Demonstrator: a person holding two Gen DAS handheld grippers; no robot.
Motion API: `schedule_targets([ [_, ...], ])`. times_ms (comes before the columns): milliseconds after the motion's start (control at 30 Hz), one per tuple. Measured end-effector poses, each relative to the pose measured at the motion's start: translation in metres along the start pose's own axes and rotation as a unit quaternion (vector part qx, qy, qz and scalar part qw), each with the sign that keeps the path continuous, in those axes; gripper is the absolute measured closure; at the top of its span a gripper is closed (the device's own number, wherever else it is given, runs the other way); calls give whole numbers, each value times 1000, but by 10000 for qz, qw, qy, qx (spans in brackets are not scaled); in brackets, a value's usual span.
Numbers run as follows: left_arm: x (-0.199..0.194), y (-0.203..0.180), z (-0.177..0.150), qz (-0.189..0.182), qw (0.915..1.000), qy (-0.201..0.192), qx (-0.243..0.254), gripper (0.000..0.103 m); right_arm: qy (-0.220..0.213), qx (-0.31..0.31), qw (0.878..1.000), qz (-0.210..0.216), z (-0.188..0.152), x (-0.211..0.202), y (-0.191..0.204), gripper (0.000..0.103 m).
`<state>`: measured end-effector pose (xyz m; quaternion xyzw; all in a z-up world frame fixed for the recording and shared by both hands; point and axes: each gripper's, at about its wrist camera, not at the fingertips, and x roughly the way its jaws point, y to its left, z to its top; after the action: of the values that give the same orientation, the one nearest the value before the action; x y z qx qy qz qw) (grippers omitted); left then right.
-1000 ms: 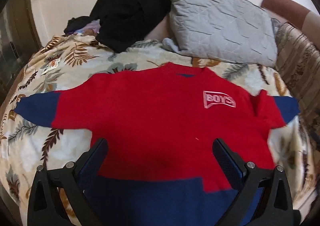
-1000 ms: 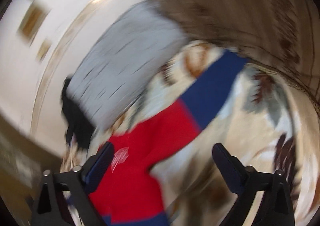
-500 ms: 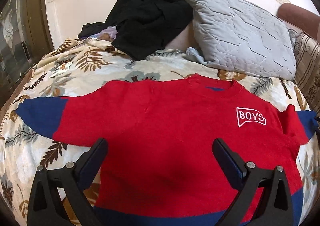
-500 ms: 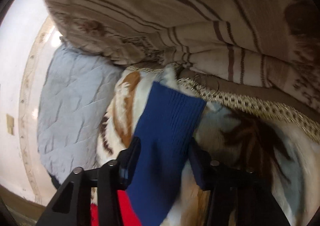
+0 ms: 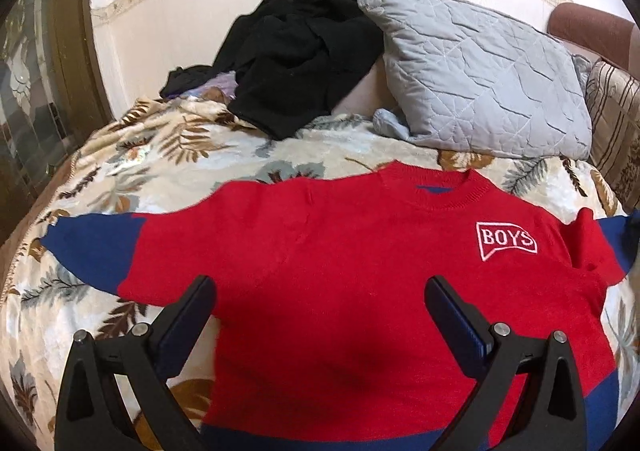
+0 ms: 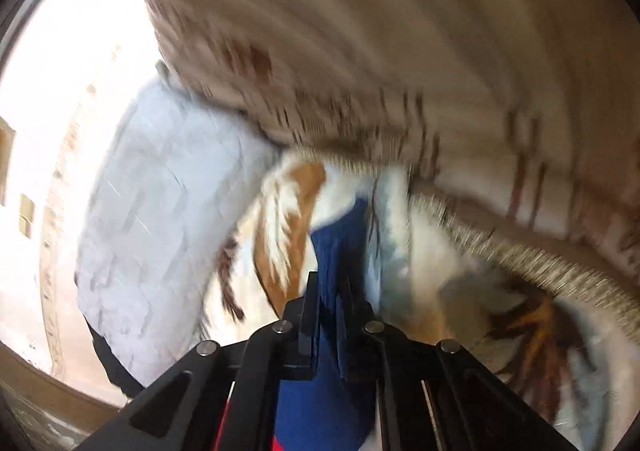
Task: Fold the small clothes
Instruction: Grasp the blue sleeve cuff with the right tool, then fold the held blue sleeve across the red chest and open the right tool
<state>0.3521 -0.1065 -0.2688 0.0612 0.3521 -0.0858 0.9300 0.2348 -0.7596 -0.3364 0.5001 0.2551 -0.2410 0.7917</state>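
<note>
A red sweater with blue cuffs, a blue hem and a white BOYS badge lies flat, face up, on the leaf-print bedspread. My left gripper hovers open over the sweater's lower body, nothing between its fingers. In the right wrist view, my right gripper is shut on the blue cuff of the sweater's right sleeve, the cloth bunched between the pads. The left blue cuff lies spread out at the left of the left wrist view.
A grey quilted pillow and a heap of black clothes sit at the head of the bed against the wall. A striped beige blanket rises close behind the right cuff. A dark door frame stands at the left.
My right gripper swung down to the right blue cuff and shut on it. The left gripper shifted a little left over the sweater and stayed open.
</note>
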Motion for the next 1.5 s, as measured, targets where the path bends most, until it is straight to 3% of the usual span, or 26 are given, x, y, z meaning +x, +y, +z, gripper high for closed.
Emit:
schedule_targets([
  [67, -2, 3, -1, 74, 9999, -69, 25, 0, 79, -6, 9989, -462, -3, 9, 2, 92],
  [133, -2, 6, -1, 81, 9999, -71, -6, 0, -16, 104, 9987, -499, -5, 8, -1, 92],
  [200, 0, 7, 0, 23, 10000, -38, -76, 0, -82, 57, 9971, -758, -7, 6, -1, 79],
  [300, 5, 2, 1, -20, 10000, 13, -56, 0, -73, -270, 9963, -814, -10, 8, -3, 78],
  [367, 7, -2, 0, 16, 10000, 5, 45, 0, -41, -430, 9963, -749, -10, 14, -3, 82],
  [433, 8, -3, 0, 61, 9999, 16, 102, 0, -39, -577, 9960, -677, -12, 20, 2, 97],
  [567, 3, 9, 2, 157, 9999, -45, 15, 0, -43, -748, 9971, 164, -23, 1, 30, 97],
  [733, -7, 41, 3, 244, 9992, -144, -264, 0, 318, -1066, 9844, 1363, -60, -26, 116, 97],
  [967, -22, 97, 3, 517, 9962, -279, -638, 0, 1238, -1452, 9449, 2660, -190, -34, 252, 97],
  [1133, -22, 143, -1, 678, 9919, -124, -1064, 0, 2118, -1346, 9279, 2759, -292, 11, 303, 92],
  [1200, -20, 156, -3, 757, 9902, -47, -1171, 0, 2313, -1343, 9250, 2700, -321, 28, 311, 82],
  [1233, -19, 162, -4, 764, 9893, -4, -1239, 0, 2387, -1381, 9227, 2693, -337, 32, 316, 63],
  [1267, -17, 165, -4, 755, 9888, 29, -1284, 0, 2523, -1382, 9189, 2699, -349, 37, 319, 32],
  [1300, -15, 170, -5, 724, 9880, 84, -1361, 0, 2668, -1282, 9145, 2757, -358, 39, 320, 22],
  [1400, -9, 172, -5, 493, 9876, 173, -1483, 0, 2573, -1388, 9124, 2865, -369, 23, 322, 19],
  [1500, -6, 161, -2, 133, 9893, 229, -1432, 0, 2230, -2045, 9222, 2406, -356, 5, 320, 22],
])
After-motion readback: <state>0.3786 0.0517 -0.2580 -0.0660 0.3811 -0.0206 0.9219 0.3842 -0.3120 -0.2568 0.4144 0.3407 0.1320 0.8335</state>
